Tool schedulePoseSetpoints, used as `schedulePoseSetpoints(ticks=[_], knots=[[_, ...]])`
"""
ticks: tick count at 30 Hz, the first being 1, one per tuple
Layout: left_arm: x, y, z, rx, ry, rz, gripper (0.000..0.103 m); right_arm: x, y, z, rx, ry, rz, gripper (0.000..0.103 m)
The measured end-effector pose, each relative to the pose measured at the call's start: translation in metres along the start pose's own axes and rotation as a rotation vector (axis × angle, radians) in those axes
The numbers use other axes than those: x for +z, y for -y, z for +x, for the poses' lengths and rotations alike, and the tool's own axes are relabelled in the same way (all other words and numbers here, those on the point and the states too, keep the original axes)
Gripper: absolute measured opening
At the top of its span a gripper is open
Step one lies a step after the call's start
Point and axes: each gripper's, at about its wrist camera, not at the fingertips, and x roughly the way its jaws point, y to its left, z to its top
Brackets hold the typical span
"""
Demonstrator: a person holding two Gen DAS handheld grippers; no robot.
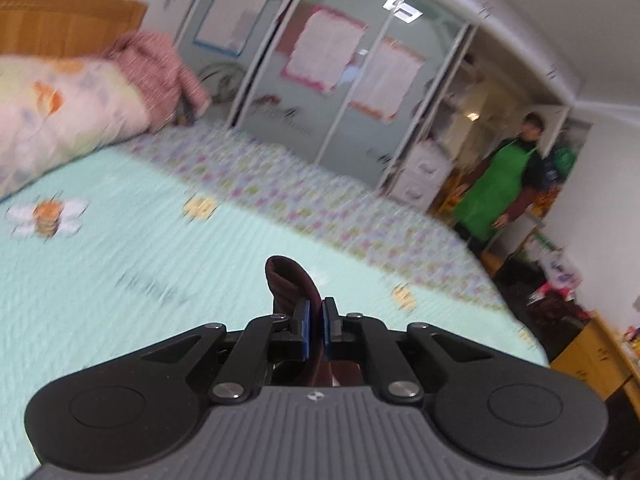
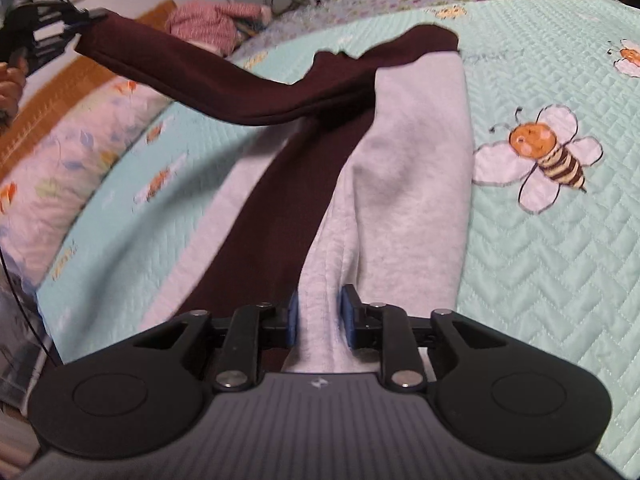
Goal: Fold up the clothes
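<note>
My left gripper (image 1: pixel 316 322) has its jaws pressed together on a fold of the dark maroon garment (image 2: pixel 256 184); in my left wrist view a rounded tuft of that cloth sticks up just ahead of the blue pads (image 1: pixel 306 320) and more of it hangs behind them. Beyond the jaws lies the pale green quilted bed cover (image 1: pixel 120 264), blurred, with a flowered pillow (image 1: pixel 60 116) and a pink garment (image 1: pixel 160 72) far ahead to the left. Far ahead to the right a person in a green apron (image 1: pixel 496 188) stands by the mirrored wardrobe doors (image 1: pixel 340 80).

My right gripper (image 2: pixel 320 316) has its jaws partly spread. The garment's pale fleecy lining (image 2: pixel 400 168) runs between them, and I cannot tell whether the pads press on it. From these jaws the garment stretches straight ahead over the bed cover, maroon on the left side, pale lining on the right. One maroon leg or sleeve lifts off the bed and reaches up to the far left, where my left gripper holds its end in the air, with part of a hand (image 2: pixel 10 88) beside it. To the right of the jaws, just beside the garment, an embroidered bee (image 2: pixel 544 156) lies on the cover.
</note>
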Motion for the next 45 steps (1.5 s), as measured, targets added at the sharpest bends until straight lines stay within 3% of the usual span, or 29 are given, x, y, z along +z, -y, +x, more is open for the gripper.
schedulePoseSetpoints(ticks=[2,4,7,11,14,16,18,19,22,24,26,28,29,33,37,43,45], knots=[[-0.015,-0.017,0.005,0.022,-0.031,-0.045,0.005,-0.004,-0.006,-0.005,-0.007,-0.008,-0.056,0.044],[-0.026,-0.034,0.007,0.038,-0.06,-0.078,0.006,-0.008,-0.012,-0.012,-0.006,-0.015,-0.109,0.063],[-0.044,-0.057,0.003,0.063,-0.096,-0.118,0.006,-0.018,-0.009,-0.033,0.086,-0.016,-0.092,0.066],[-0.057,-0.084,0.001,0.109,-0.125,-0.169,0.007,-0.033,0.024,-0.063,0.255,0.039,0.126,0.067],[-0.058,-0.1,0.0,0.139,-0.151,-0.204,0.008,-0.043,0.033,-0.082,0.192,0.112,0.165,0.067],[-0.063,-0.105,-0.008,0.143,-0.16,-0.202,0.009,-0.048,0.019,-0.092,0.063,0.145,0.017,0.067],[-0.067,-0.106,-0.021,0.125,-0.167,-0.193,0.009,-0.055,-0.005,-0.087,-0.056,0.119,-0.189,0.067],[-0.071,-0.104,-0.028,0.104,-0.171,-0.183,0.011,-0.059,-0.013,-0.082,-0.066,0.1,-0.237,0.067],[-0.087,-0.096,-0.04,0.044,-0.205,-0.135,0.017,-0.062,-0.019,-0.073,-0.014,0.149,-0.185,0.067],[-0.1,-0.086,-0.048,-0.002,-0.237,-0.107,0.02,-0.061,-0.024,-0.069,-0.055,0.207,-0.172,0.067],[-0.117,-0.066,-0.053,-0.073,-0.282,-0.032,0.02,-0.057,-0.03,-0.052,0.003,0.098,-0.197,0.067],[-0.136,-0.041,-0.056,-0.145,-0.33,0.067,0.022,-0.058,-0.03,-0.038,0.13,-0.038,-0.178,0.067],[-0.149,-0.027,-0.057,-0.187,-0.357,0.125,0.024,-0.061,-0.032,-0.039,0.166,-0.049,-0.184,0.067],[-0.203,0.034,-0.057,-0.338,-0.444,0.382,0.025,-0.069,-0.03,-0.059,0.115,-0.008,-0.168,0.067],[-0.252,0.087,-0.061,-0.428,-0.439,0.669,0.025,-0.075,-0.01,-0.074,0.135,0.027,-0.057,0.067],[-0.275,0.109,-0.063,-0.508,-0.435,0.728,0.025,-0.074,0.008,-0.077,0.138,0.082,0.014,0.068],[-0.282,0.114,-0.06,-0.479,-0.433,0.773,0.025,-0.073,0.011,-0.076,0.145,0.1,0.031,0.068]])
